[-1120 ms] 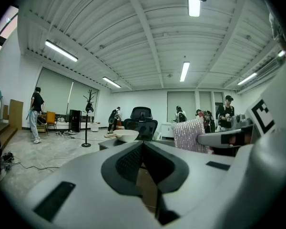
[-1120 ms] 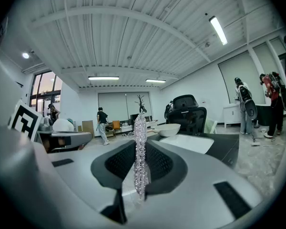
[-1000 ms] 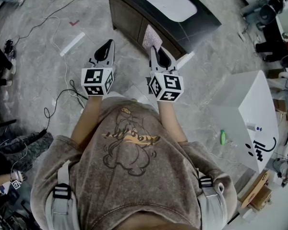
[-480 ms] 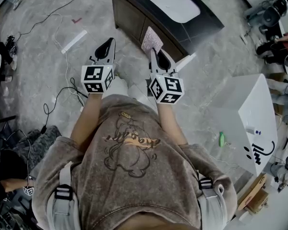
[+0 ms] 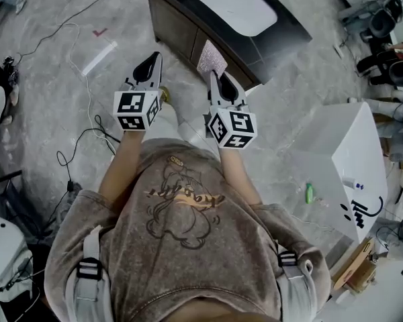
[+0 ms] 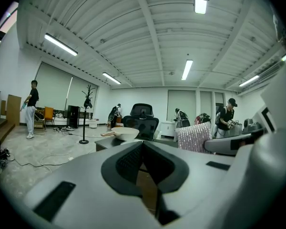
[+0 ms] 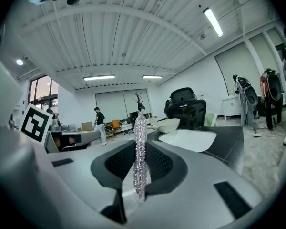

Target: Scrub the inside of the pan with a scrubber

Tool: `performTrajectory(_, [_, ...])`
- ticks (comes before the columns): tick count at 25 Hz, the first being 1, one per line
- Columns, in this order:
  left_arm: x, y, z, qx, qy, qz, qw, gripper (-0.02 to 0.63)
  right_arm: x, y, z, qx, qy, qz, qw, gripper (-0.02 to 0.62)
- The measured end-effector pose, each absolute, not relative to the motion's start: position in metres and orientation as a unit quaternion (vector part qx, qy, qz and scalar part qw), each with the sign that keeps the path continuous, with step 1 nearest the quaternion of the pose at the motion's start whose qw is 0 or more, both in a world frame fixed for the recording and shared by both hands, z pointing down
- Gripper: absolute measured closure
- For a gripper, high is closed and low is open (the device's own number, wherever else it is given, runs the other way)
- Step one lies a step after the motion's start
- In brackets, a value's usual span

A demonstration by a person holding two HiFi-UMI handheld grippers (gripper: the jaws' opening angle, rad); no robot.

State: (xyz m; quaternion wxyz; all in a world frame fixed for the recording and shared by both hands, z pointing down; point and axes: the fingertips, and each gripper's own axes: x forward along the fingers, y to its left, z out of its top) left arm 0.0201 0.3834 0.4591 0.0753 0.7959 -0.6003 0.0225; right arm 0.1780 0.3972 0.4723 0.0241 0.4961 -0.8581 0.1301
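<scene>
One table [image 5: 285,27]: dark, ahead of both claws and beyond their tips.
Pan [image 6: 124,133]: pale, with a side handle; it sits on the table past the left claw's tips, well apart from them and untouched, so scrubbing has likely not begun.
Right claw [image 5: 218,79]: clamped on the scrubber, probably to carry it to the pan.
Left claw [image 5: 150,66]: closed on nothing, likely kept free to steady the pan.
Scrubber [image 7: 140,161]: glittery silver sheet, pinched edge-on and upright, standing up above the pads.

I see a glittery silver scrubber [image 5: 211,58], black-and-white marker cubes [image 5: 136,111], a grey marbled floor [image 5: 47,106] and a white basin [image 5: 232,4] in a dark counter [image 5: 285,24].
</scene>
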Motion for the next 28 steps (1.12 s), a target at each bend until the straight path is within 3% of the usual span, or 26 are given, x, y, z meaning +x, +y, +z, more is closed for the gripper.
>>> performTrajectory(28, [-0.043,0.124,0.431,0.811,-0.578,0.029,0.081,0.589,0.120,0.140,0.442,0.516,-0.845,0.138,0.033,0.515])
